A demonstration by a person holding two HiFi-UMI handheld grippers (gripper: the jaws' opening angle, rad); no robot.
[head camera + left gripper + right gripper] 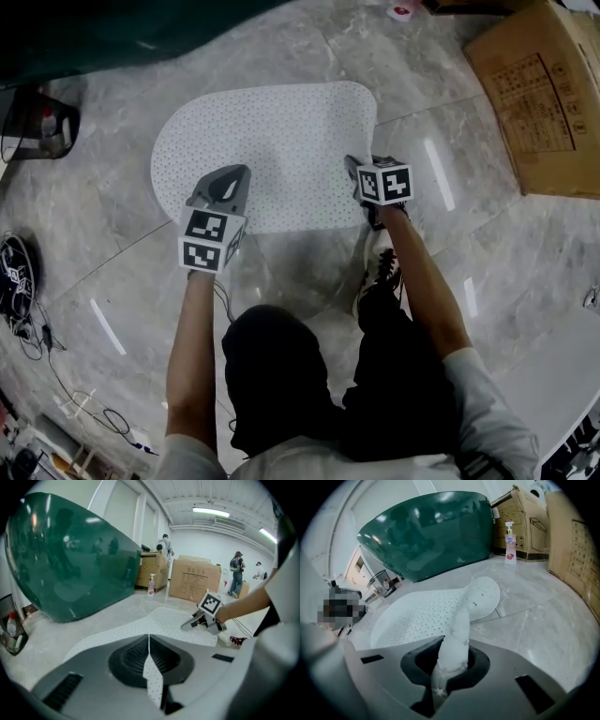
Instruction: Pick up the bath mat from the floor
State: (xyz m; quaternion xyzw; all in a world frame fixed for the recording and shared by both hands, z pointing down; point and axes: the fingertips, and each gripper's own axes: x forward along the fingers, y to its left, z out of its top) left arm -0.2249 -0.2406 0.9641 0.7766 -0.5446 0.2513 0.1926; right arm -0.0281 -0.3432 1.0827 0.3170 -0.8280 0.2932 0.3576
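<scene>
A white perforated bath mat (272, 150) lies on the grey marble floor, its near edge lifted at both corners. My left gripper (223, 192) is shut on the near left edge; in the left gripper view a thin fold of the mat (152, 677) is pinched between its jaws. My right gripper (361, 183) is shut on the near right edge, where a bunched roll of the mat (454, 644) stands up between the jaws. From the left gripper view I see the right gripper (204, 620) across the mat.
A large dark green tub (70, 559) stands beyond the mat. Cardboard boxes (539, 94) lie to the right, with a soap bottle (510, 543) beside them. Cables (37, 328) trail on the floor at the left. The person's shoe (380, 267) is just behind the mat.
</scene>
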